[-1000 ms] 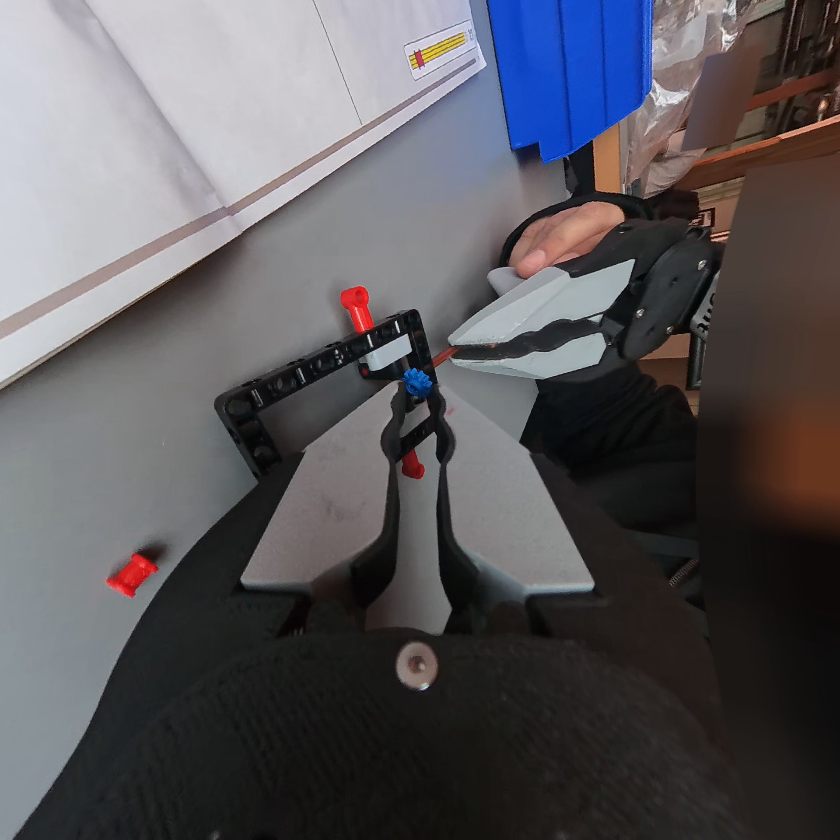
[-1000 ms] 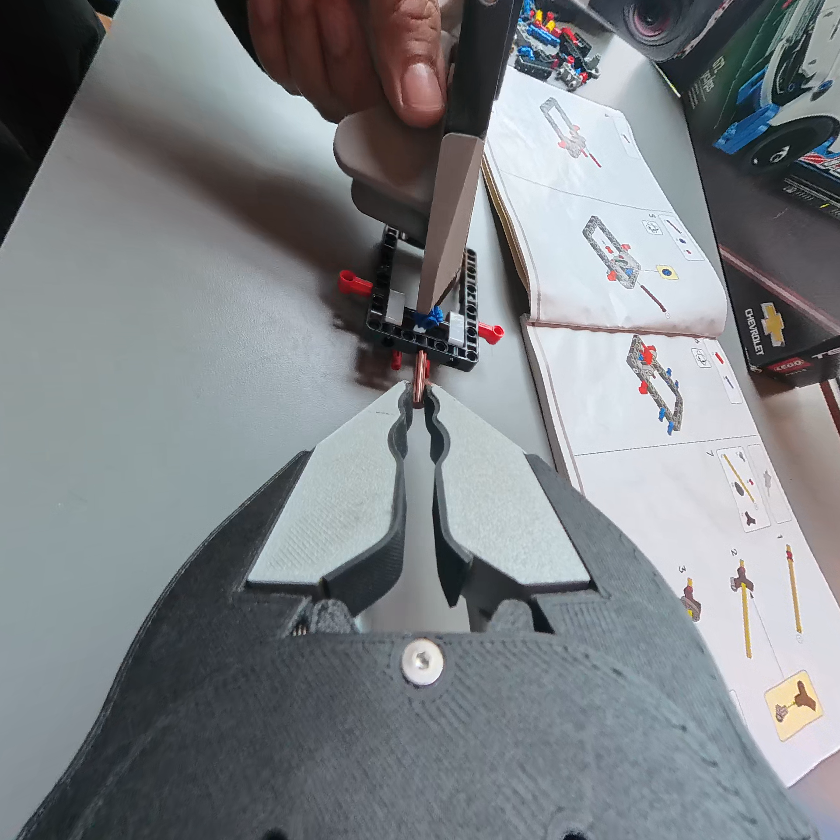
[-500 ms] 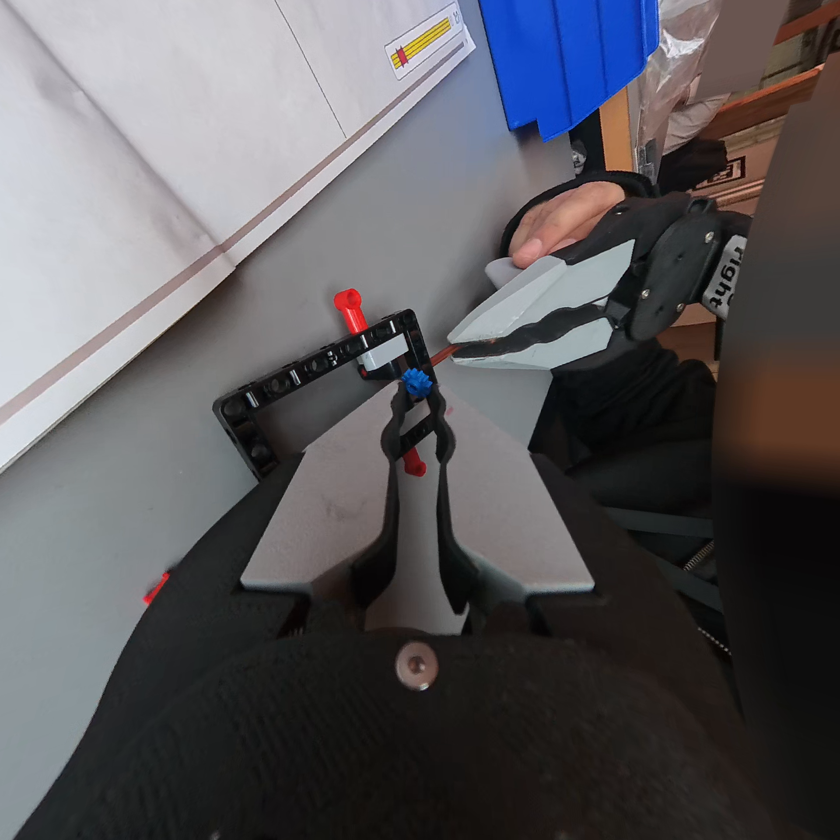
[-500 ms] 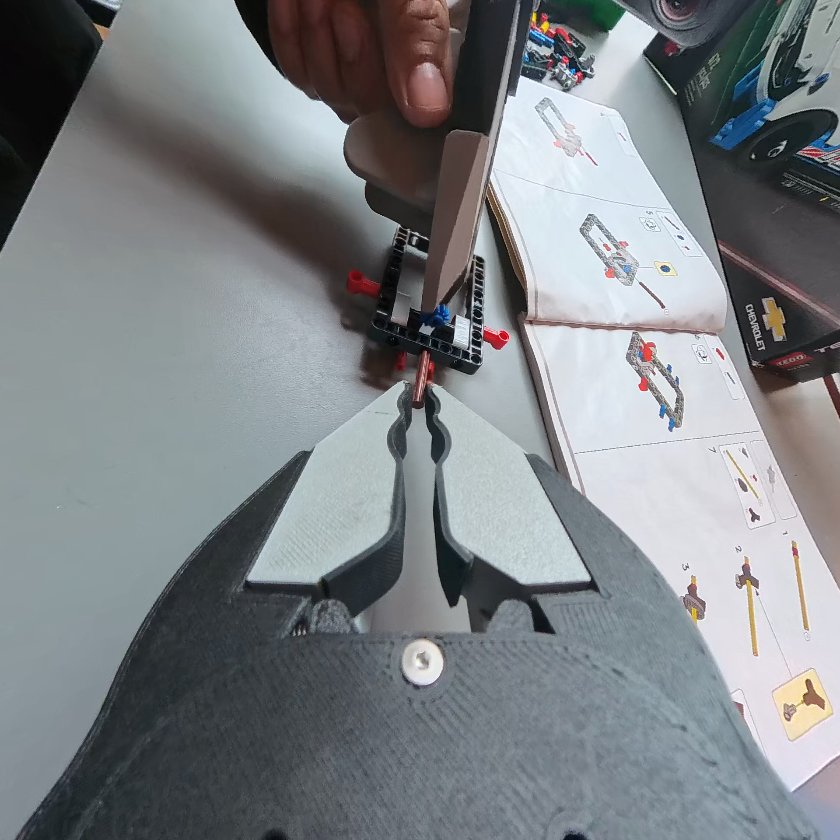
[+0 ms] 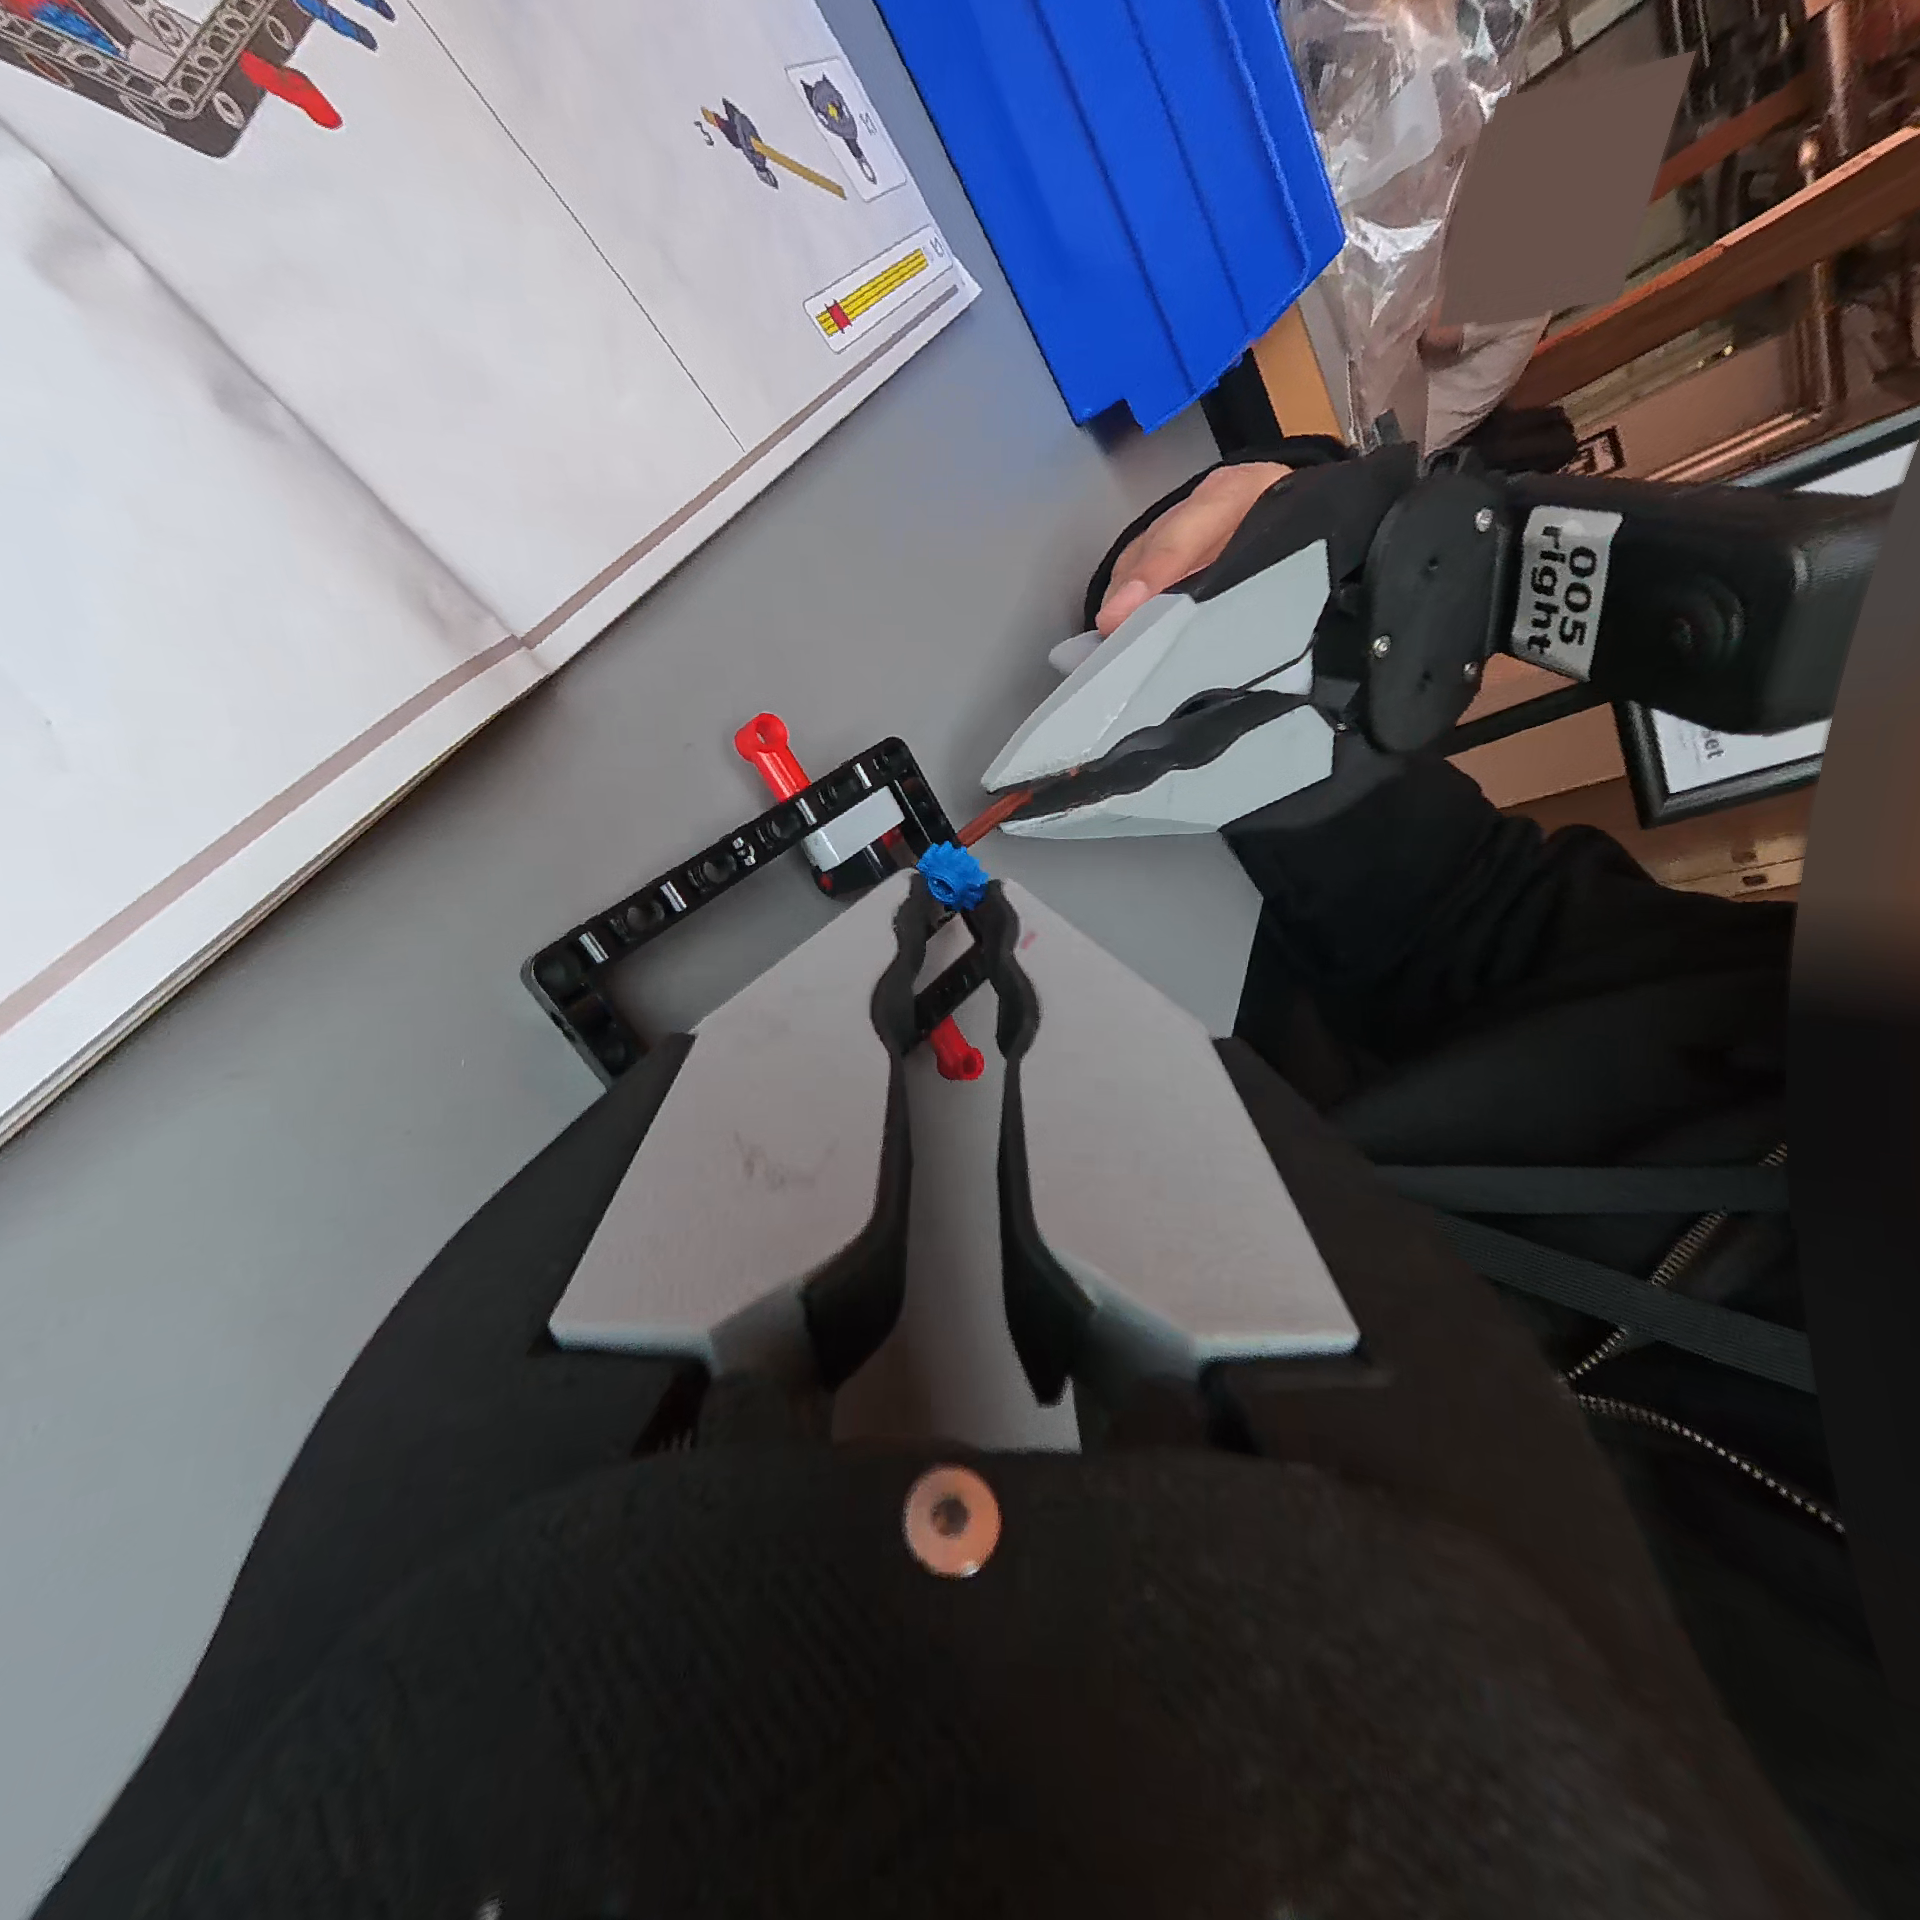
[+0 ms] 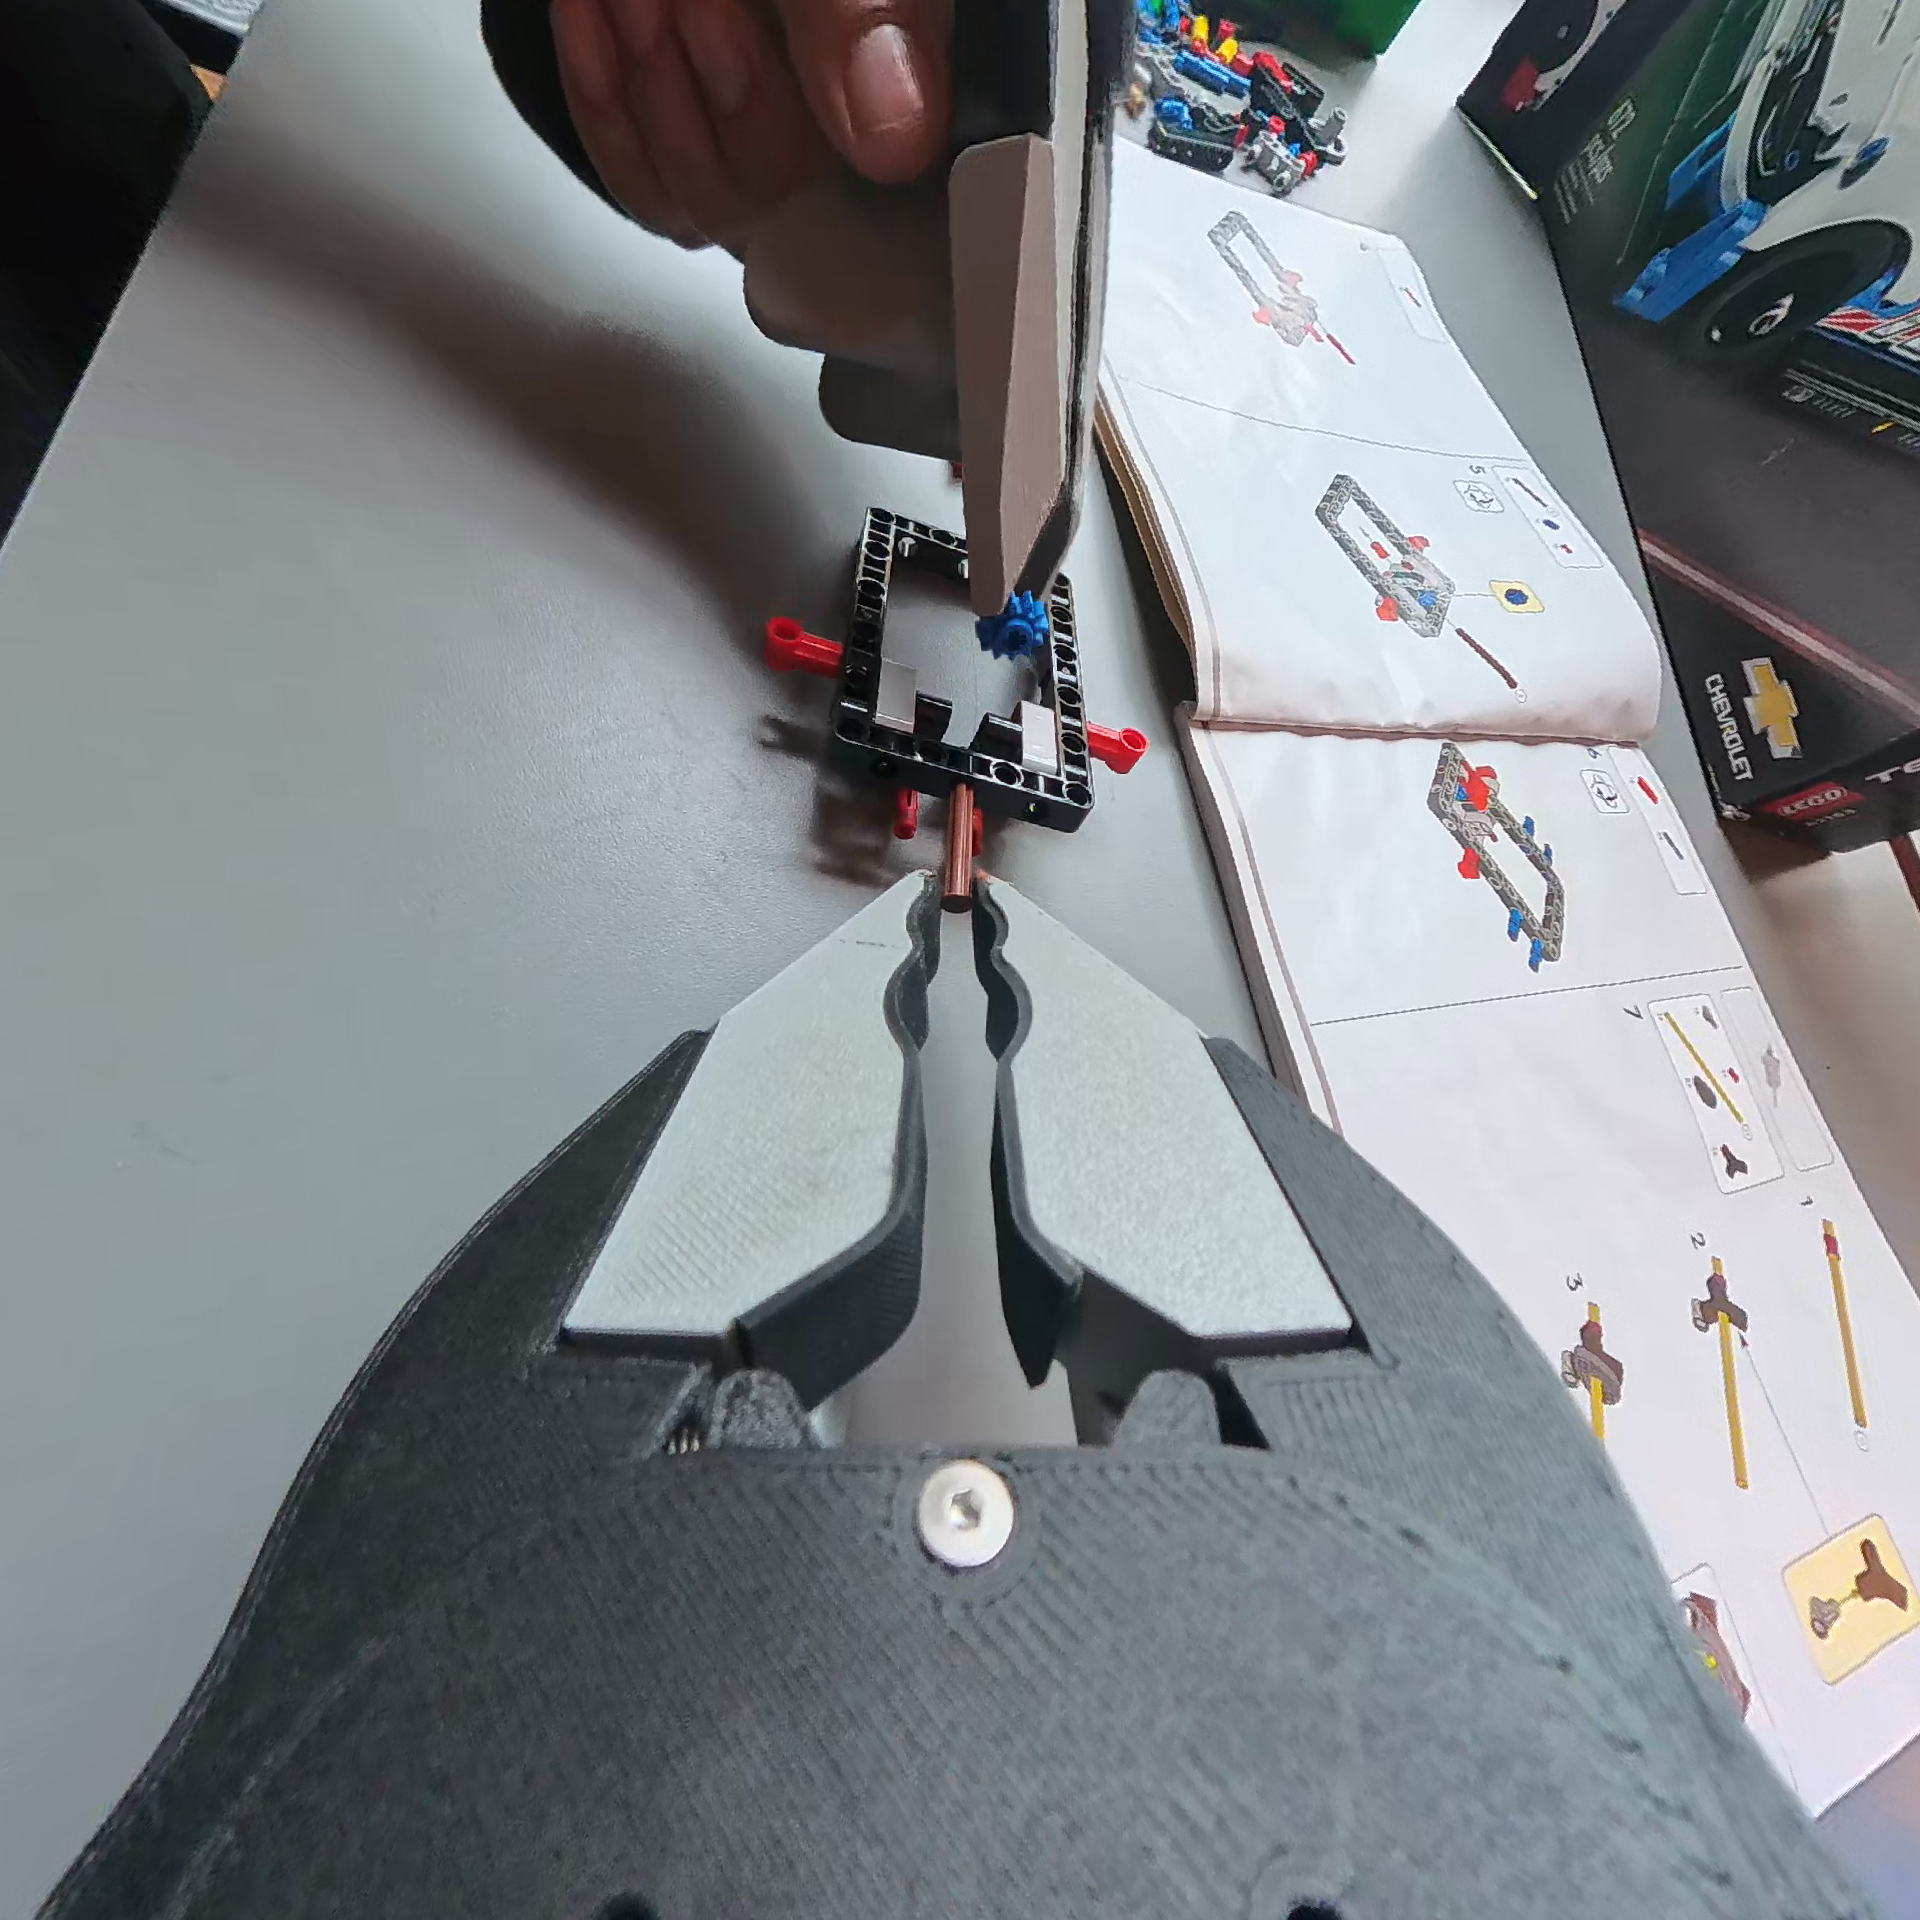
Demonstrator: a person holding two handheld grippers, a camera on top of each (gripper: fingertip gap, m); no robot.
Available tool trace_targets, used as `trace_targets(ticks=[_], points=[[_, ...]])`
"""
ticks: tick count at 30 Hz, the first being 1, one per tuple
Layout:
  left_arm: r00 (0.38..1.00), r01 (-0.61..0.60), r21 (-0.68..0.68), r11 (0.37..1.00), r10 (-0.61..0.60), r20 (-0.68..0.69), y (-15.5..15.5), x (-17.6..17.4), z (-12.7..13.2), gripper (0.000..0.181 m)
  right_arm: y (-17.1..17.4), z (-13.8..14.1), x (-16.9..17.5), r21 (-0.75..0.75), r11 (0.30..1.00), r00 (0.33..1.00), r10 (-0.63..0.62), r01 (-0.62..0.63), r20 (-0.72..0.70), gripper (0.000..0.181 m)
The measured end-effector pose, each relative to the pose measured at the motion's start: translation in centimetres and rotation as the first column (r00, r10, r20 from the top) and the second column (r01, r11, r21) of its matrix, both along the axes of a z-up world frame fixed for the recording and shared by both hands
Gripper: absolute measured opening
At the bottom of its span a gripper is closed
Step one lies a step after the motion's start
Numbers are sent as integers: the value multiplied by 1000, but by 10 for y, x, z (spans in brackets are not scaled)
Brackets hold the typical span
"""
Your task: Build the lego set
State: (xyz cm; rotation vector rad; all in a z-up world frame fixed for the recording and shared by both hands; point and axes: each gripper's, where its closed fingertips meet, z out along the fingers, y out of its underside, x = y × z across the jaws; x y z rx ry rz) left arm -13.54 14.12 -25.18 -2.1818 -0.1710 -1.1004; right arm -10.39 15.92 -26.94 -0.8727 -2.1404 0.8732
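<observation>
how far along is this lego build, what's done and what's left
Early stage. Done: the black rectangular beam frame carries red pins and grey connectors. In hand: the left gripper holds a small blue gear inside the frame; the right gripper pinches a brown axle at the frame's near hole. Left: threading axle through gear, then the loose parts pile.

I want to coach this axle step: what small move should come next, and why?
Probably lower the blue gear, pinched by the left gripper, into line with the brown axle. The right gripper holds that axle poking into the black frame, while the gear looks farther back in the frame's opening, clear of it.
</observation>
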Motion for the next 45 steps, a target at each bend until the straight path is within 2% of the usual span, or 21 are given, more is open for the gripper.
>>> trace_targets(ticks=[8,13,17,20,23,25,30,34,37,42,45], points=[[1000,-10,35,999,9,20,-1,-2,2,9,0,-1,0,2,1000,1000,3,-3,-1,3],[999,45,58,997,-45,-1,1,4,-3,9,-1,0,1,-3,1000,1000,6,-6,-1,6],[989,120,147,982,-130,66,1,11,6,9,1,1,1,-3,1000,1000,2,-2,-8,7],[987,137,216,967,-151,48,0,8,13,8,3,3,1,-17,1000,1000,-5,5,-14,9],[985,173,257,951,-163,-60,-1,3,14,9,5,9,1,-50,999,999,-10,8,-32,11],[982,188,286,940,-171,-85,-3,2,15,9,7,14,0,-81,997,999,-18,14,-47,12],[980,193,339,921,-198,-22,-6,5,24,9,-1,38,-10,-142,990,990,-36,17,-137,13],[976,165,354,921,-204,77,-6,0,32,9,-23,45,-22,-109,994,986,-4,-14,-165,13],[971,188,339,922,-227,79,-9,4,30,9,-31,48,-31,-72,997,980,-12,-3,-197,14],[958,217,338,916,-266,104,-14,12,31,9,-36,38,-37,71,997,977,-2,18,-211,12],[959,217,340,915,-265,99,-14,13,31,9,-36,39,-37,83,996,975,-6,25,-223,10]])
